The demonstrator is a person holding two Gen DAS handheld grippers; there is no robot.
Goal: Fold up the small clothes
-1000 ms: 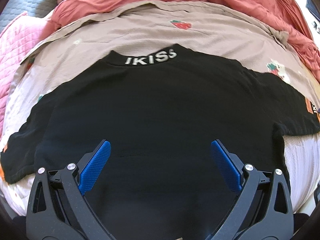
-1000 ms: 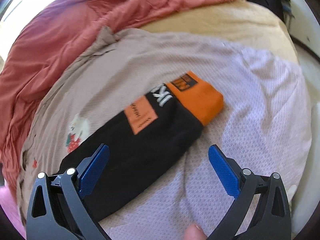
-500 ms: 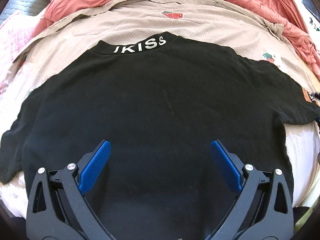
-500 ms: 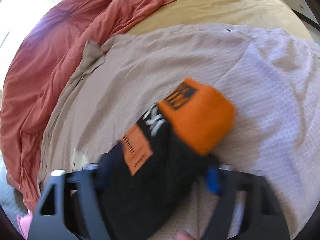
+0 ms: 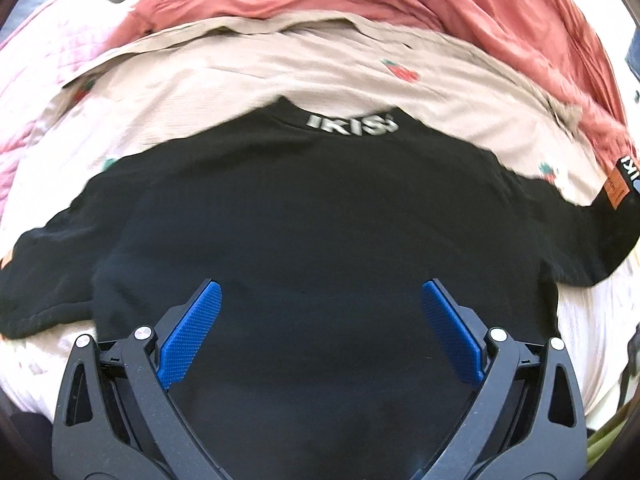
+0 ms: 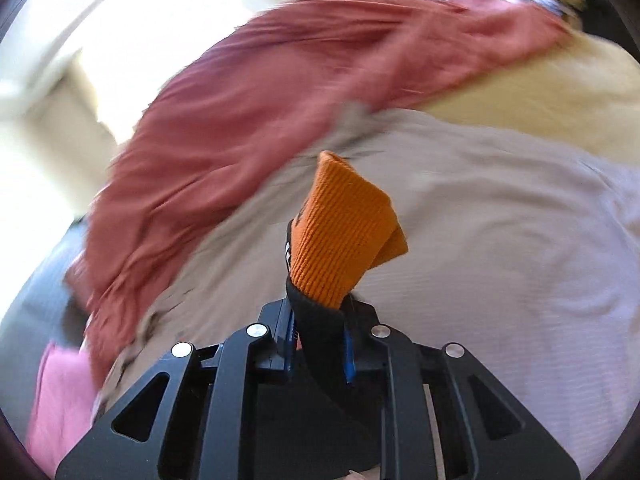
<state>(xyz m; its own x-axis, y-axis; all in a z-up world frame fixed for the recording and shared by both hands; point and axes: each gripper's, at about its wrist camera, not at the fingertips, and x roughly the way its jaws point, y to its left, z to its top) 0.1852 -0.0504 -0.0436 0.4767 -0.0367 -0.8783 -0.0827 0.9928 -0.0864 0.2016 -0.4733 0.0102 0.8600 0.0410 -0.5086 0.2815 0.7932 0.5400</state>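
Shirt sleeve (image 6: 320,328) sits between the jaws of your right hand-held gripper (image 6: 320,344), which are closing on the black cloth just below the orange cuff (image 6: 344,236); the cuff stands up past the pads. Your left hand-held gripper (image 5: 316,336) hangs with jaws apart, empty, over the black shirt (image 5: 312,208), which lies flat on the beige sheet (image 5: 248,68), collar away from you. This looks like the sleeve fold: next, carry the cuff inward across the shirt's body.

Left tongs (image 5: 322,300) agape, right tongs (image 6: 320,334) closing
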